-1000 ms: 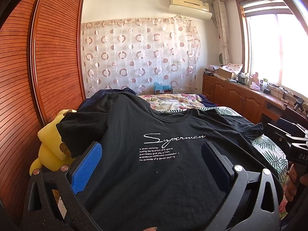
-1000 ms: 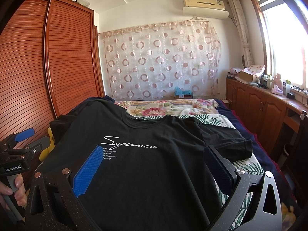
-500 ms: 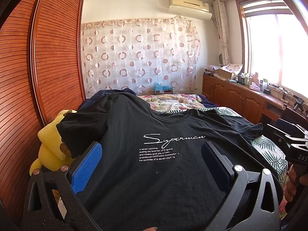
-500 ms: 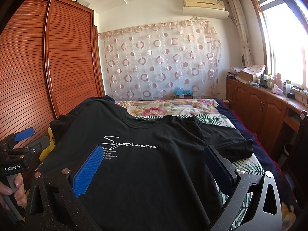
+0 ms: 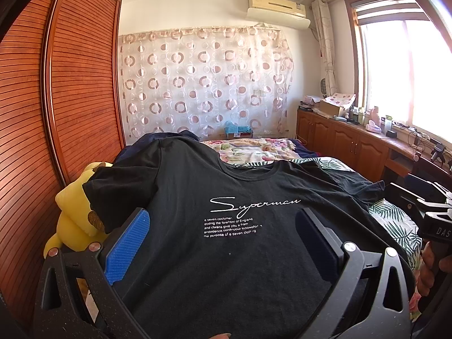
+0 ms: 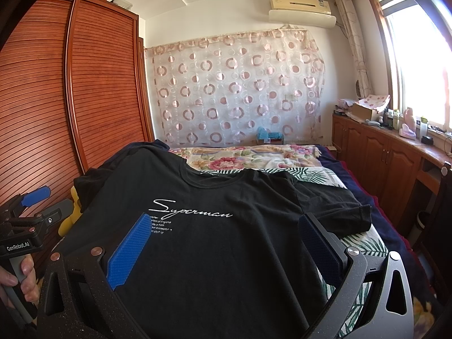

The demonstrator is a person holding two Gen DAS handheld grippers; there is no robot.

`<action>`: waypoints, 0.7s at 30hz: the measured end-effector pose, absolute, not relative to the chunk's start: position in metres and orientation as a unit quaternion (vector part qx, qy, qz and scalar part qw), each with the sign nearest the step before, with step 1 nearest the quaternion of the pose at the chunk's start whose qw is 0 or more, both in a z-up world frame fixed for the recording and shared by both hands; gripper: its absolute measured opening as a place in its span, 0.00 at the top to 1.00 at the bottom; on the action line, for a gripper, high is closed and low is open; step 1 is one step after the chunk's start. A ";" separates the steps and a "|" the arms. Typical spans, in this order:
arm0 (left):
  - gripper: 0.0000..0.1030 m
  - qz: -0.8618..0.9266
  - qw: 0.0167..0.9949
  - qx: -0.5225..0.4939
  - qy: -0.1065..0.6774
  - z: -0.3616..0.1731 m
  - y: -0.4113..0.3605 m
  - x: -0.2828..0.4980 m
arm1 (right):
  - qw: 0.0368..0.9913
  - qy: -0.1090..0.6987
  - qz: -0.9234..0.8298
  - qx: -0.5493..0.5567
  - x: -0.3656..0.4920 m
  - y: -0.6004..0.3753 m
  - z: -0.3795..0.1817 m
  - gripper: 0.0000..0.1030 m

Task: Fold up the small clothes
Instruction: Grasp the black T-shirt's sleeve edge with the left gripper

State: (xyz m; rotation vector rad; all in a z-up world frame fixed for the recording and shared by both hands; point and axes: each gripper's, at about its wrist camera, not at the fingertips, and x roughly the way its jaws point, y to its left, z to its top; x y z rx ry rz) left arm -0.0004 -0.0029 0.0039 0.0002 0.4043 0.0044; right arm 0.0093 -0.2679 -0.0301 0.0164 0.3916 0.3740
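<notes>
A black cotton T-shirt (image 5: 226, 226) bears white script lettering. The bedspread (image 6: 254, 155) shows pink flowers and green palm leaves on cream. A yellow plush toy (image 5: 70, 220) sits beside the reddish-brown slatted wardrobe (image 5: 70, 84). The sheer curtain (image 6: 234, 90) carries pinkish-brown rings. Blue ribbed pads (image 5: 127, 243) line each black hand-held gripper.

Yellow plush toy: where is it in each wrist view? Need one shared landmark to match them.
Left wrist: yellow plush toy at left, partly under the black T-shirt sleeve, beside the wardrobe.
Right wrist: only a sliver at the left edge, behind the left gripper.
Shared landmark: the white Superman print.
</notes>
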 end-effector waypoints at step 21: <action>0.00 0.038 0.968 -0.024 0.247 -0.019 0.071 0.021 | 0.942 0.247 0.226 -0.014 0.036 -0.250 -0.051 0.00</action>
